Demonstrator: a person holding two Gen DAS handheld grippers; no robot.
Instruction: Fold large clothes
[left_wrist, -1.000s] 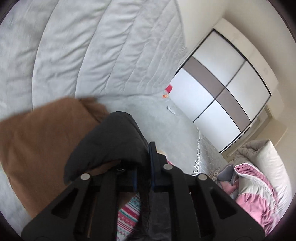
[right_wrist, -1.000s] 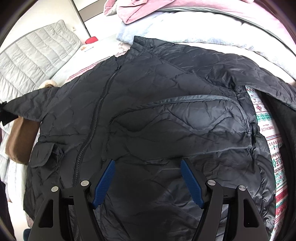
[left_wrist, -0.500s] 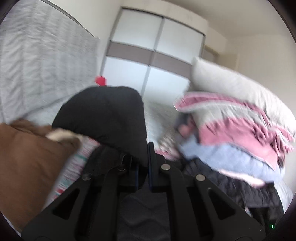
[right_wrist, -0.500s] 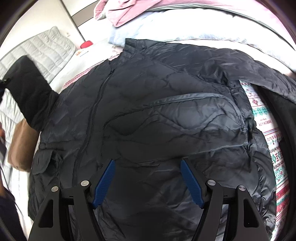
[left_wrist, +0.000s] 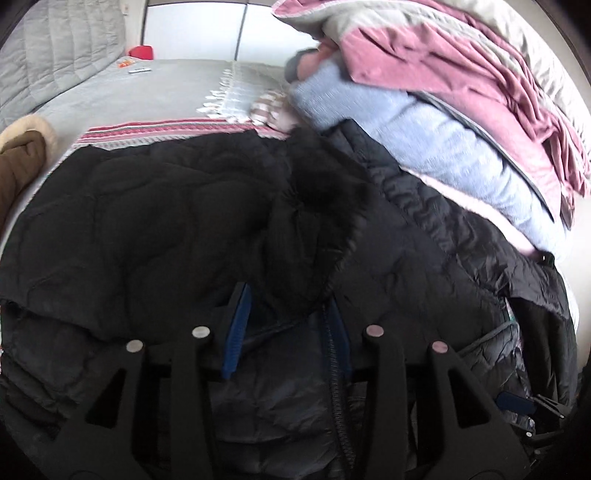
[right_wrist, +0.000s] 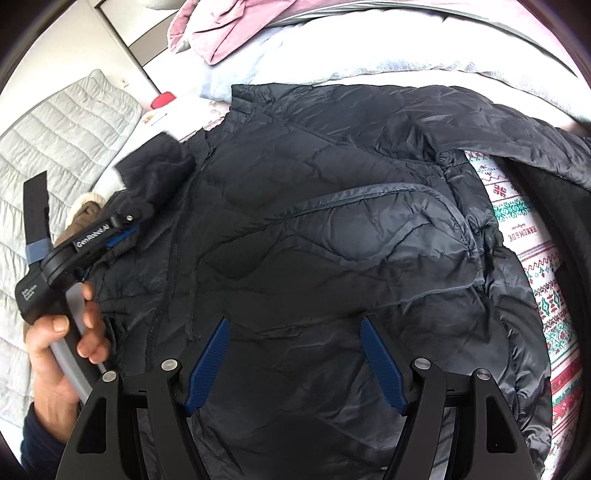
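- The black quilted jacket (right_wrist: 332, 229) lies front-up on a patterned blanket (right_wrist: 535, 258) on the bed, collar toward the pile of pink and pale-blue bedding (left_wrist: 461, 122).
- Step in hand, as judged: the sleeve fold. One sleeve (left_wrist: 317, 206) lies across the jacket front, its cuff near the centre zip.
- The left gripper (left_wrist: 286, 314) sits low over that sleeve. Its blue pads stand apart with a gap between them, so the fingers appear released; dark fabric lies between them, and the blurred left wrist view does not settle whether any cloth is pinched.
- In the right wrist view the person's left hand (right_wrist: 62, 350) holds the left gripper's handle at the jacket's edge, beside a brown garment (right_wrist: 86, 218).
- The right gripper (right_wrist: 295, 362) hovers over the lower front panel, below the curved chest pocket seam. Its fingers are spread wide and grasp nothing.
- The other sleeve (right_wrist: 517, 147) extends outward toward the blanket edge, unfolded.
- Next move, as judged: lift the left gripper clear of the laid sleeve, then bring the right gripper to the outstretched sleeve, grip near the cuff, and carry it across the front.
- Caution: the padded shell looks slick; the folded sleeve may slide back.
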